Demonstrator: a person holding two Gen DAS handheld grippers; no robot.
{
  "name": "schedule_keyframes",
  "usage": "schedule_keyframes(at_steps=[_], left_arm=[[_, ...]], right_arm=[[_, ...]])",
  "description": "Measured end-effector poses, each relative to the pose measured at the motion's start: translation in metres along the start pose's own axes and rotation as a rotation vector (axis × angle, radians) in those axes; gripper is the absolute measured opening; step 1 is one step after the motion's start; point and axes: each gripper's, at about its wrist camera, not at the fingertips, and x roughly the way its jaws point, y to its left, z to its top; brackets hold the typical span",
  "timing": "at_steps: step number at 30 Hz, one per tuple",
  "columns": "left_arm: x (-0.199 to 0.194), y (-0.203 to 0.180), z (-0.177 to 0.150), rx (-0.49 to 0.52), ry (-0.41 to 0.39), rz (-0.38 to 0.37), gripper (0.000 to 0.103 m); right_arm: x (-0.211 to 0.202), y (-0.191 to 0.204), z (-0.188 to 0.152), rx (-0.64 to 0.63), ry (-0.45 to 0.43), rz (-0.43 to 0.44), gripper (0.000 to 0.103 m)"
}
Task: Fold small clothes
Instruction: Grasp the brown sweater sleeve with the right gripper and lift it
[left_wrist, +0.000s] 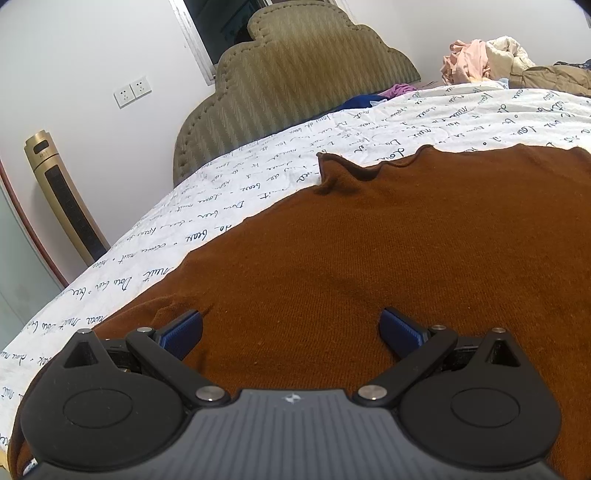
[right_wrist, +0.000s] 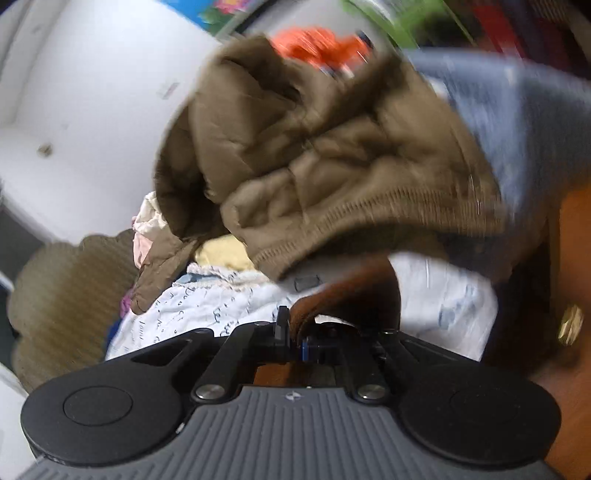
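Currently the brown knit garment (left_wrist: 388, 258) lies spread flat on the bed's script-printed sheet (left_wrist: 229, 195), one far corner curled up. The left gripper (left_wrist: 291, 332) hovers low over the near part of the fabric, its blue pads set wide apart, nothing between them. The right gripper (right_wrist: 295, 332) is pressed together, pinching a fold of the same brown fabric at its edge; the right wrist view is blurred, so how deep the bite goes cannot be told. An olive padded jacket (right_wrist: 332, 158) and a heap of unsorted clothes (left_wrist: 480, 59) sit on the far side of the bed, near the headboard (left_wrist: 295, 85).

Risks, as judged:
- Thin bite on the edge: knit may slip out mid-fold if pulled fast.
- Left side is unpinned; dragging the held edge could slide the whole garment across the sheet rather than fold it.
- Curled far corner may get trapped inside the fold, giving a lumpy result.
- The jacket sits close to the right gripper; a wide swing could snag it.
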Motion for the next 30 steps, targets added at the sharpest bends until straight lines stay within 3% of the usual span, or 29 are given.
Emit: schedule_keyframes(at_steps=[3, 6, 8, 9, 11, 16, 22, 30], left_arm=[[0.0, 0.0, 0.0, -0.004, 0.002, -0.003, 0.103], [0.002, 0.006, 0.002, -0.033, 0.026, -0.026, 0.103], [0.002, 0.011, 0.005, -0.05, 0.037, -0.045, 0.103], [0.001, 0.014, 0.006, -0.058, 0.037, -0.052, 0.103], [-0.003, 0.017, 0.009, -0.064, 0.027, -0.053, 0.103], [-0.01, 0.031, 0.018, -0.114, 0.025, -0.056, 0.103], [0.0, 0.053, 0.023, -0.17, 0.071, 0.002, 0.103], [0.01, 0.059, 0.014, -0.183, 0.088, 0.005, 0.103]], right_arm=[[0.004, 0.002, 0.0, -0.053, 0.016, -0.006, 0.013], [0.02, -0.013, -0.005, 0.02, 0.072, -0.098, 0.031], [0.018, -0.01, -0.01, -0.005, 0.054, -0.081, 0.029], [0.012, 0.004, -0.015, -0.082, 0.036, -0.078, 0.015], [-0.002, 0.036, -0.026, -0.237, -0.001, -0.062, 0.011], [-0.026, 0.134, -0.074, -0.516, 0.01, 0.167, 0.011], [-0.031, 0.221, -0.14, -0.647, 0.146, 0.412, 0.011], [-0.028, 0.303, -0.245, -0.869, 0.317, 0.536, 0.011]])
